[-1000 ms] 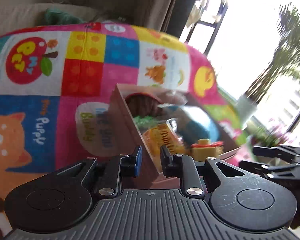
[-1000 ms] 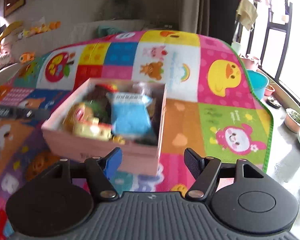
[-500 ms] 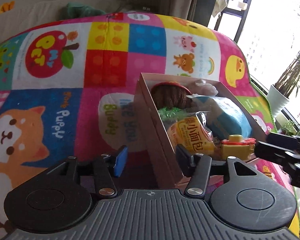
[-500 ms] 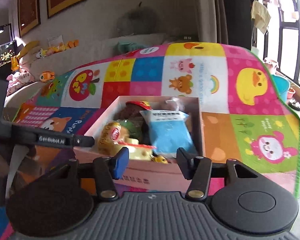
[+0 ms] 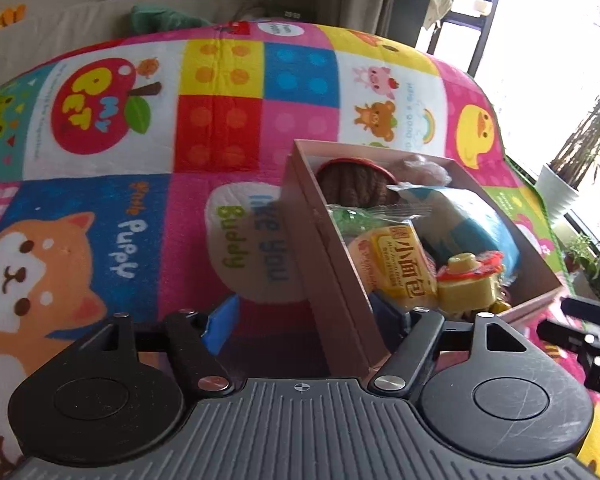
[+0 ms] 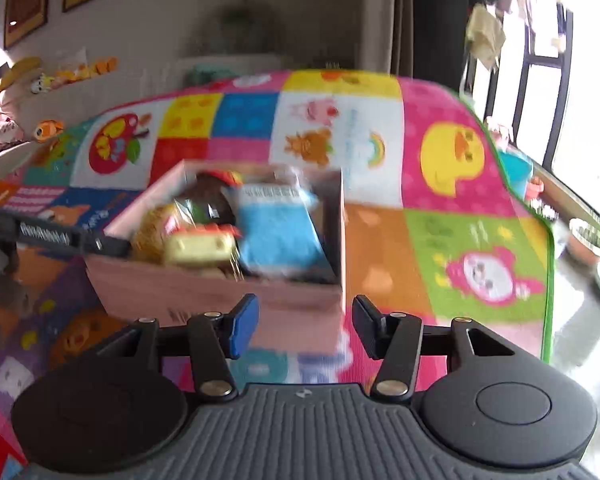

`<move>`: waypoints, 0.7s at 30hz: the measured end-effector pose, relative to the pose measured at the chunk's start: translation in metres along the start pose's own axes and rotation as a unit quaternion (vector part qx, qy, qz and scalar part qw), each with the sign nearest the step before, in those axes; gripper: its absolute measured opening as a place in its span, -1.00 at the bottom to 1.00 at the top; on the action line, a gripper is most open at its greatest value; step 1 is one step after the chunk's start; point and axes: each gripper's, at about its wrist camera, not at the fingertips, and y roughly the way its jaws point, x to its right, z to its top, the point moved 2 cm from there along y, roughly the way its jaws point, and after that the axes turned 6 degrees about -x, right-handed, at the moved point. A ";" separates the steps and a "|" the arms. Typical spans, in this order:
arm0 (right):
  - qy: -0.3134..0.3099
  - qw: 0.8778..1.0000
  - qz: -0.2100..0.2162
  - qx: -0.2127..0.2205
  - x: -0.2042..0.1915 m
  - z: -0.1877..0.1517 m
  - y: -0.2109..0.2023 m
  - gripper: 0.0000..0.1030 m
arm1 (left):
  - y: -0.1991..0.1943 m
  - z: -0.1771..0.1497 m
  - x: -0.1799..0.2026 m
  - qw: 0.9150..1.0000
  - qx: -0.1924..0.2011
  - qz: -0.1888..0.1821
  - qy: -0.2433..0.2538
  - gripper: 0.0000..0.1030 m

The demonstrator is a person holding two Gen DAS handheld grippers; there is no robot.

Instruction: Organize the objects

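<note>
A pink cardboard box (image 5: 332,280) sits on the colourful play mat (image 5: 100,216). It holds a yellow toy (image 5: 466,280), a yellow bun packet (image 5: 400,268), a blue packet (image 5: 472,216) and a brown round thing (image 5: 352,184). My left gripper (image 5: 305,318) straddles the box's near left wall. Its jaws are opening and the pads stand clear of the wall. In the right wrist view, the box (image 6: 172,292) lies just beyond my right gripper (image 6: 305,326), whose jaws stand apart with nothing pressed between them. The left gripper's finger (image 6: 60,236) reaches the box's left corner there.
The mat's green edge (image 6: 550,280) ends at bare shiny floor on the right. Plant pots (image 6: 588,240) and a blue bucket (image 6: 516,172) stand by the window. A white planter (image 5: 556,192) is beyond the box. Soft toys line a ledge at the back left.
My left gripper, shut on the box's wall a second ago, has spread its jaws wide. The right gripper's jaws have narrowed and it has come slightly nearer the box.
</note>
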 end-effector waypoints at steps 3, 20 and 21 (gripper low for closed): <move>-0.002 1.000 0.016 -0.018 -0.010 -0.005 0.013 0.01 | -0.009 -0.002 -0.015 1.000 0.004 0.012 -0.009 0.55; -0.026 0.999 0.022 -0.004 -0.094 0.021 0.051 0.13 | -0.017 -0.009 -0.095 0.996 0.028 0.036 -0.081 0.95; -0.022 1.000 0.017 -0.004 -0.094 0.023 0.052 0.13 | -0.016 -0.009 -0.096 0.996 0.028 0.036 -0.080 0.95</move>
